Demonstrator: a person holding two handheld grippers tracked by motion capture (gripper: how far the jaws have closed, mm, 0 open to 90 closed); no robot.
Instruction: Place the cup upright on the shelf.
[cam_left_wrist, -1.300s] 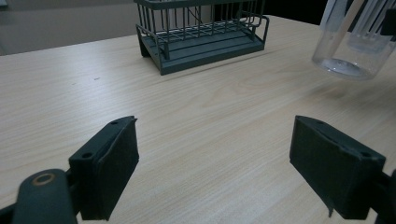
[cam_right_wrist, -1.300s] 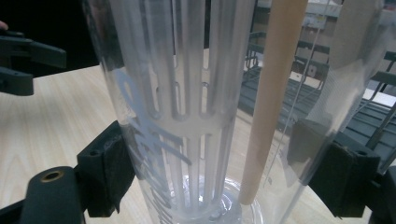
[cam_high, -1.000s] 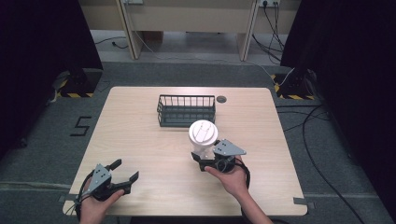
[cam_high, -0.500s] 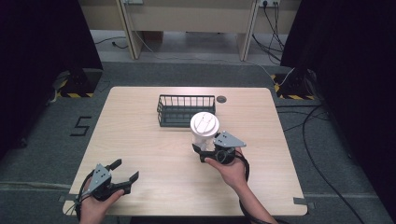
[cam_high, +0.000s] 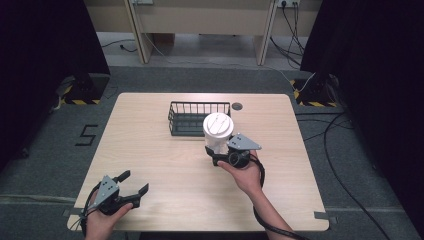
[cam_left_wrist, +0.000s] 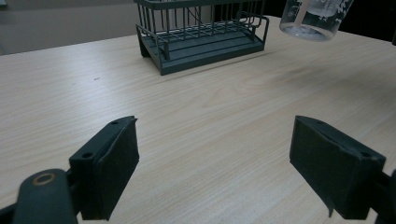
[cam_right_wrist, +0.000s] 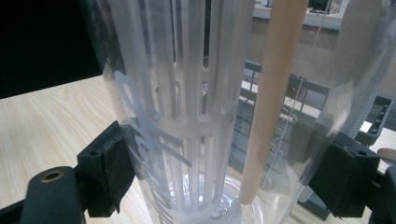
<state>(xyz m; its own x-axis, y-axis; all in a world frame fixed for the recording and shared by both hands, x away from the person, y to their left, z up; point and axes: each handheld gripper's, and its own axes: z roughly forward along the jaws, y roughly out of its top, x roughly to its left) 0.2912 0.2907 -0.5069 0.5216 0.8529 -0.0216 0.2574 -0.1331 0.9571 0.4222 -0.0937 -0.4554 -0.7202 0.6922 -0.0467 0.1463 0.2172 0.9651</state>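
A clear plastic cup (cam_high: 217, 131) with a white lid hangs above the table just in front of a dark wire basket (cam_high: 194, 118). My right gripper (cam_high: 214, 151) is shut on the cup's lower wall. In the right gripper view the cup (cam_right_wrist: 196, 116) sits between both pads, with white ribs and a tan straw (cam_right_wrist: 271, 93) inside it. The left gripper (cam_high: 134, 182) rests near the table's front left corner, open and holding nothing. Its own view shows the jaws (cam_left_wrist: 215, 172) wide apart over bare wood, the basket (cam_left_wrist: 201, 32) ahead and the cup's base (cam_left_wrist: 313, 18) hovering at top right.
The wooden table (cam_high: 150, 145) carries a round grommet hole (cam_high: 237, 106) behind the basket. Cables (cam_high: 345, 165) lie on the floor to the right. Dark curtains stand on both sides.
The right gripper has carried the cup upward and farther away, closer to the basket. The left gripper has stayed put.
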